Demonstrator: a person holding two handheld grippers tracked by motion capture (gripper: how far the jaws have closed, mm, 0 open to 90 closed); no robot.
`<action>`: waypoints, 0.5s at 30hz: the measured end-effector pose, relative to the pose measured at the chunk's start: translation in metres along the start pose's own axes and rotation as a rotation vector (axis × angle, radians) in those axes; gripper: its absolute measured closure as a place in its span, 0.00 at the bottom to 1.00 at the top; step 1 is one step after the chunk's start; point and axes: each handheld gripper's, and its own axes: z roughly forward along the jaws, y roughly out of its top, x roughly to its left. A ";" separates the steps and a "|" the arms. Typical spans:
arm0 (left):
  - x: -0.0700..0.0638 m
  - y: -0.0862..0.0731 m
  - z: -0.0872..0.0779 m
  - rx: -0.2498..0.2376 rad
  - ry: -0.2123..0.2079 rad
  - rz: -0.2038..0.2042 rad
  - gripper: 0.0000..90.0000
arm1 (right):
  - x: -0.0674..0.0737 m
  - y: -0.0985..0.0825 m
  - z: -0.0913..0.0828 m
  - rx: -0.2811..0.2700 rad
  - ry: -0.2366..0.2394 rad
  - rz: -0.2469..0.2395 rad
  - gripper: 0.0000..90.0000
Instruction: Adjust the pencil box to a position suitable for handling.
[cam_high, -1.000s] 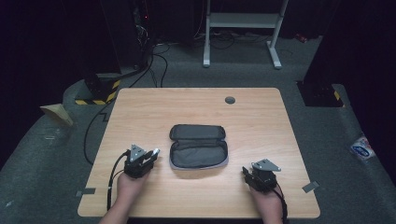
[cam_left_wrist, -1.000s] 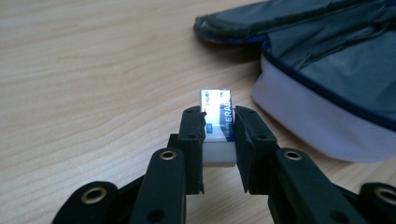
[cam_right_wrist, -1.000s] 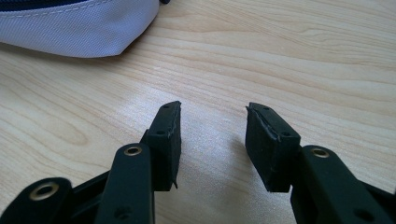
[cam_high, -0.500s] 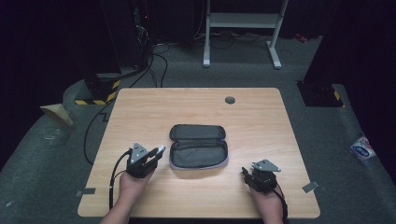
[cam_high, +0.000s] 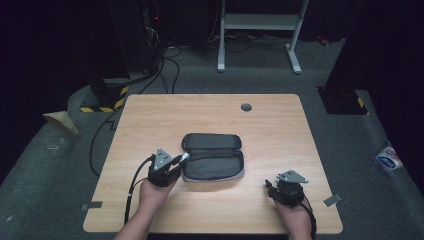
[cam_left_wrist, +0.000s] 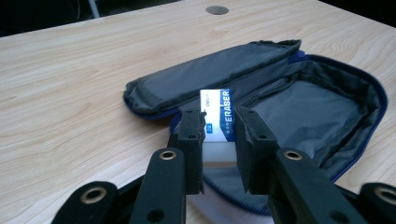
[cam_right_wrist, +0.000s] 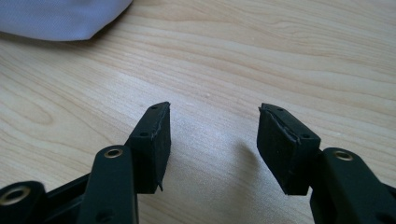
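Left gripper (cam_left_wrist: 219, 133) clamps the eraser (cam_left_wrist: 215, 122) at the near left end of the open pencil case (cam_left_wrist: 299, 100).

Eraser, white in a blue-and-white sleeve, stands pinched between the two pads (cam_left_wrist: 192, 135) just above the case's near left rim, over its grey lining; the case's flap lies folded back on the far side. I judge the step in hand to be either loading the eraser into the case or lifting it out, and the pictures do not settle which. The next move calls for a steady, unslackened clamp while the eraser travels. Right gripper (cam_right_wrist: 212, 140), well to the right of the case over the bare wooden table (cam_high: 280, 115), has just been opening its jaws, with nothing between them.
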 end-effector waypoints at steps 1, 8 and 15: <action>-0.002 0.001 0.001 0.001 -0.003 0.001 0.81 | 0.000 0.000 0.000 0.003 0.000 -0.001 0.49; -0.013 0.008 0.011 0.017 -0.016 0.007 0.81 | 0.000 -0.001 0.003 0.006 0.011 -0.003 0.49; -0.018 0.008 0.018 0.030 -0.026 0.001 0.81 | 0.000 -0.002 0.003 0.001 0.016 0.003 0.49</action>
